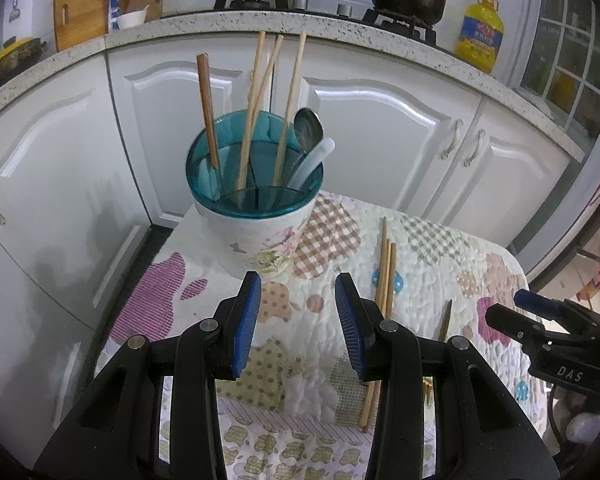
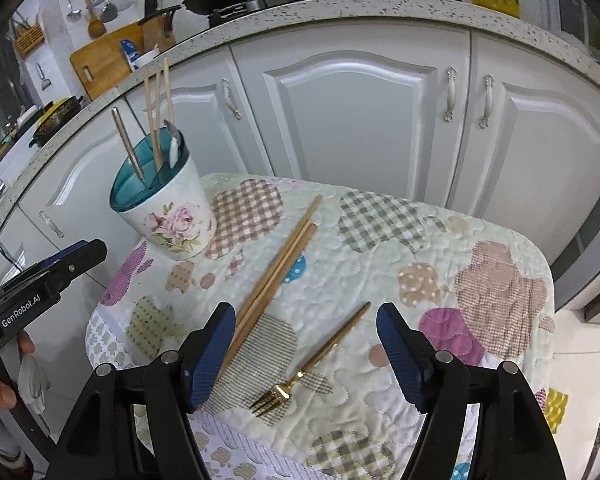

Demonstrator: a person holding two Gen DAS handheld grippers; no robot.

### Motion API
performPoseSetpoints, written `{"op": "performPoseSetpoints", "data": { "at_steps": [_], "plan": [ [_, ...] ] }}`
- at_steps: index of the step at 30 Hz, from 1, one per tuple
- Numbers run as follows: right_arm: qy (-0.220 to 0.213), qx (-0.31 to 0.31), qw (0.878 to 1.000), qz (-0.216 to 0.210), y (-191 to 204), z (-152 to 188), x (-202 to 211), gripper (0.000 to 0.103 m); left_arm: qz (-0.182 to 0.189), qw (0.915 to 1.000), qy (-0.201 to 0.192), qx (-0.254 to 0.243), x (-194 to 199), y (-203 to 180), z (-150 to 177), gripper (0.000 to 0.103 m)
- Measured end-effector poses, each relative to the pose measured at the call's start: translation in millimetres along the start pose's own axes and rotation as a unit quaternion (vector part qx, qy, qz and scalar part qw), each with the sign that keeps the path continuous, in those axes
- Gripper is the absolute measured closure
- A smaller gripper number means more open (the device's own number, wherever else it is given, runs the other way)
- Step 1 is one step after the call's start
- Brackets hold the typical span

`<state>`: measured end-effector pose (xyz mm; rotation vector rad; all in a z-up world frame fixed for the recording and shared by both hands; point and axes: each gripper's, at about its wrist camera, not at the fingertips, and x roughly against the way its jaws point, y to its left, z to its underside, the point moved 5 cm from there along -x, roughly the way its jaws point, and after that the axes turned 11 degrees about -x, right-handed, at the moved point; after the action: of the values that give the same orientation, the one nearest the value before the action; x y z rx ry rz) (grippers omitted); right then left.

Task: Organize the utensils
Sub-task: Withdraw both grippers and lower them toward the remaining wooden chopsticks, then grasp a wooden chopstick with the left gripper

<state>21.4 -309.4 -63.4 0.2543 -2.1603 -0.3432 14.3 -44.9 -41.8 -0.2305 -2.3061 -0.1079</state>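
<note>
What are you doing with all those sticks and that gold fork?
A person is tidying utensils with a gripper in each hand. The cup already holds chopsticks and spoons. Three more chopsticks and a gold fork lie loose on the quilt. The right gripper hovers open over the fork, touching nothing. The left gripper is open and empty near the cup.

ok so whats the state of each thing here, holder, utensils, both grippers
utensil holder: upright on the quilted cloth, part filled
chopsticks in holder: standing, leaning on the rim
metal spoon: in holder, bowl up
loose chopsticks: flat on cloth
gold fork: flat on cloth, between the right fingers
left gripper: open, empty
right gripper: open, empty
</note>
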Motion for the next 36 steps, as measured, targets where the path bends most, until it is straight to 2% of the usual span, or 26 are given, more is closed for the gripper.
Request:
{"op": "performPoseSetpoints", "data": {
  "at_steps": [7,11,17,23,35,36],
  "plan": [
    [0.010,-0.015,1.000,0.011,-13,4,-4,0.032,0.017,0.9997,0.020,0.003,-12,-3,7,0.065],
    [0.016,-0.026,0.999,0.017,-24,8,-8,0.032,0.039,0.9986,0.034,0.002,-21,-11,13,0.065],
    [0.040,-0.056,0.998,0.007,-41,17,-21,0.032,0.070,0.9961,0.050,-0.017,-38,-28,21,0.065],
    [0.061,-0.060,0.996,0.009,-45,24,-36,0.033,0.097,0.9916,0.070,-0.050,-61,-51,25,0.065],
    [0.076,-0.069,0.995,0.010,-54,21,-48,0.033,0.094,0.9826,0.128,-0.096,-119,-78,36,0.075],
    [0.075,-0.071,0.995,0.009,-54,20,-49,0.033,0.097,0.9828,0.124,-0.097,-121,-78,36,0.075]
  ]
}}
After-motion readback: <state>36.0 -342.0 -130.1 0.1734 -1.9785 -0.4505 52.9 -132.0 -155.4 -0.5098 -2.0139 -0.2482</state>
